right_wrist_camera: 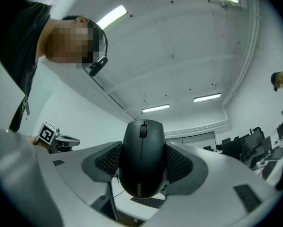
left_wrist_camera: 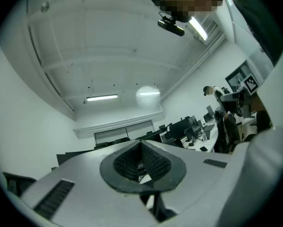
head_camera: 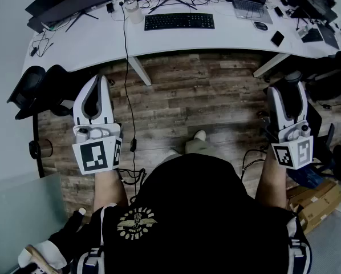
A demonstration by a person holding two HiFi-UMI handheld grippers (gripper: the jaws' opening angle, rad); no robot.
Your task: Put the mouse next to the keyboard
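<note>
Mouse [right_wrist_camera: 141,145] clamped in right gripper [right_wrist_camera: 142,167], clear only in its view; left gripper [left_wrist_camera: 140,163] closed, empty

On the mouse [right_wrist_camera: 142,157], at six o'clock, sits a small pale brand word I cannot read. Lettering on my shirt emblem [head_camera: 136,222] is likewise illegible.

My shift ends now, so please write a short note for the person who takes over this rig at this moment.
Left claw: shut, empty.
Right claw: shut on the mouse, held in the air, away from the desk.
The keyboard lies on the desk.
Done: mouse picked up.
To do: carry the mouse to the desk, set it beside the keyboard, open the claw.
</note>
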